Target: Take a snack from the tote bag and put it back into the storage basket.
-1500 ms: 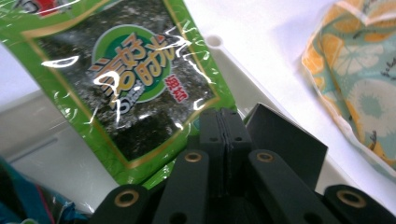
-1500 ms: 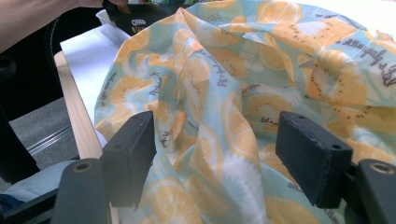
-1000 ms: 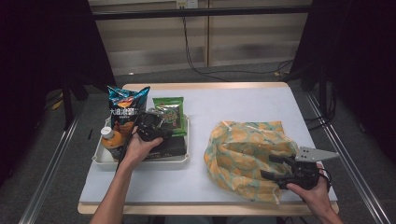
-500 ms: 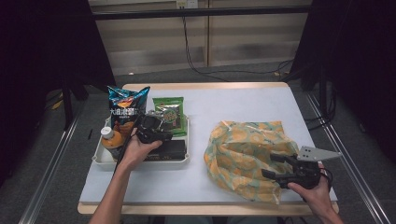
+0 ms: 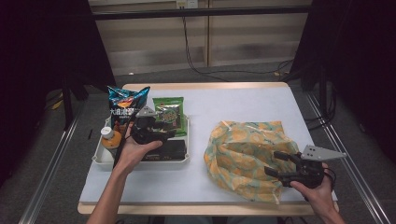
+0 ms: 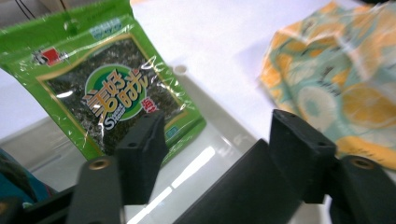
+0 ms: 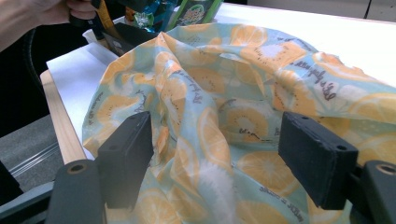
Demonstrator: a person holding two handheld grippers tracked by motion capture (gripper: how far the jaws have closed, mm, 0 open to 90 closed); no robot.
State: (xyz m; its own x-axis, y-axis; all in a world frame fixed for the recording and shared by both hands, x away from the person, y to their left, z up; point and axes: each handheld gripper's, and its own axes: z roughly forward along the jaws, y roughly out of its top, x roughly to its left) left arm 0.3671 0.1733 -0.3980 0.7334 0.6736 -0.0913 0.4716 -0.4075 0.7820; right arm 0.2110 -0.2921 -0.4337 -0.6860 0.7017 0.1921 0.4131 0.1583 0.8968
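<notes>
My left gripper point(image 5: 166, 128) hovers over the white tray point(image 5: 140, 161), just in front of a green seaweed packet point(image 5: 169, 114) that leans at the tray's back. Its jaws have just been opening. In the left gripper view point(image 6: 219, 126) the pads stand apart and off the seaweed packet point(image 6: 112, 93); a dark slab shows low between them. My right gripper point(image 5: 272, 162) rests at the near right edge of the orange-patterned fabric bag point(image 5: 243, 149). It is open point(image 7: 217, 130), with a fold of the bag point(image 7: 233, 70) rising between the pads, which do not press on it.
The tray also holds a blue chip bag point(image 5: 123, 107) standing at its back left, an orange-capped bottle point(image 5: 108, 137) at its left, and a dark flat packet point(image 5: 168, 149) along its front. The table's front edge is close to both hands.
The left gripper's jaws have opened and the hand has lifted slightly over the tray. The right gripper and the bag have stayed put.
</notes>
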